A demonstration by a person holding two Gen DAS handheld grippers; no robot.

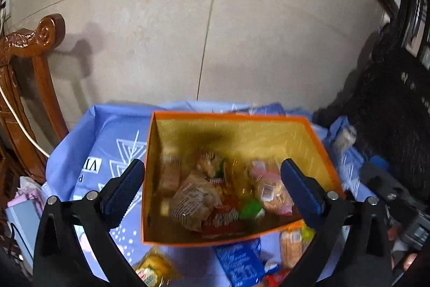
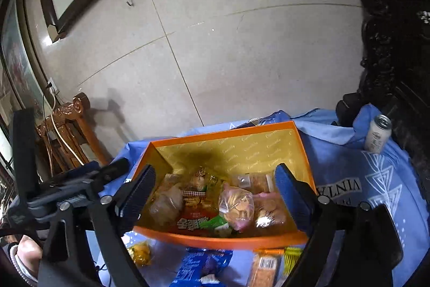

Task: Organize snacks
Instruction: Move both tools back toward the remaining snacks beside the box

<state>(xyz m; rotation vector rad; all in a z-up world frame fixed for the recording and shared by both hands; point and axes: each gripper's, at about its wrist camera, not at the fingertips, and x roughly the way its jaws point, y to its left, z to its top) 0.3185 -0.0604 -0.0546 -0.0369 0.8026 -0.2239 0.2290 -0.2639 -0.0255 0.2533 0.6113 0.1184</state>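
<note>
An orange box (image 1: 319, 141) with a yellow inside stands on the blue cloth and holds several snack packets. Among them are a red packet (image 2: 193, 219), a clear bag of round biscuits (image 2: 236, 203) and a pink-edged biscuit bag (image 1: 271, 187). My left gripper (image 1: 212, 163) hangs open over the box with nothing between its blue pads. My right gripper (image 2: 215, 168) is also open and empty above the same box. In front of the box lie a blue packet (image 2: 204, 265), a yellow packet (image 2: 139, 253) and an orange biscuit pack (image 2: 264, 270).
A white drink can (image 2: 377, 135) stands on the blue patterned cloth (image 2: 349, 174) to the right of the box. A carved wooden chair (image 1: 27, 88) is at the left, dark carved furniture (image 2: 389, 45) at the right, a tiled wall behind. A hand (image 2: 24, 254) shows at lower left.
</note>
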